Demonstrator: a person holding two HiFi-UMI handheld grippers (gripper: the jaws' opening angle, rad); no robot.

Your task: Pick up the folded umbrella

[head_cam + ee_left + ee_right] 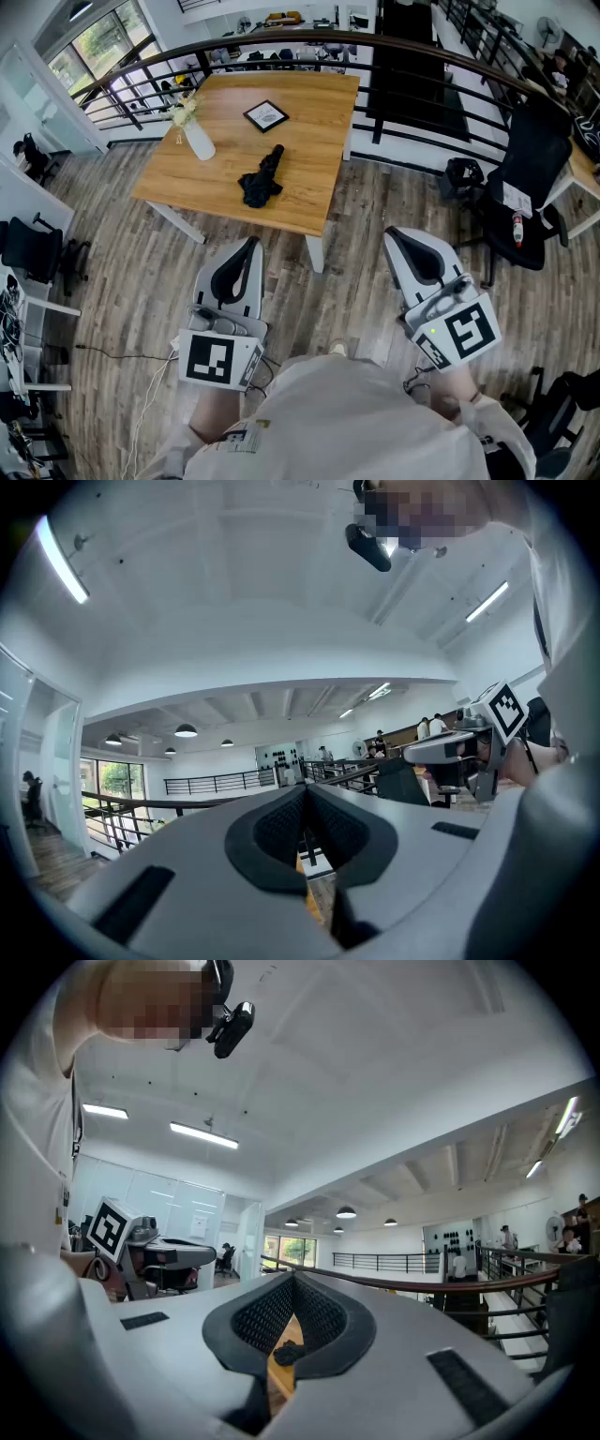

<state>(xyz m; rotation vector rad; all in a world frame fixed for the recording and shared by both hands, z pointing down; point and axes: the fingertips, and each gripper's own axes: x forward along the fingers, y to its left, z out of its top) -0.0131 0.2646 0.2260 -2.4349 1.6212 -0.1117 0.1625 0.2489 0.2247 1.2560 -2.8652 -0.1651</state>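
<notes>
Both hand-held grippers sit low in the head view, pointing level over the plank floor [122, 281], short of the desk [309, 141]. The left hand-held gripper [251, 242] and the right hand-held gripper [392, 232] are each a smooth grey shell tapering to a point, jaws together, with a marker cube at the rear. Whatever grips them is hidden behind those cubes and my pale shirt [347, 412]. The folded umbrella [263, 178] lies on the light wooden desk top, near its front edge and well apart from both tools. It is a black, crumpled bundle with a stubby end pointing away from me. Beyond it stand a white vase [199, 141] of pale flowers and a dark-framed picture [266, 115] lying flat. From the left gripper view, the ribbed black pads [277, 829] meet at the tips with nothing between them. Only a sliver of desk and floor shows through the slot, and I cannot make out the umbrella there. From the right gripper view, the pads [258, 1321] also meet at the tips, and the opening below them frames a strip of desk with a small dark lump, the umbrella, far off and ungripped.
</notes>
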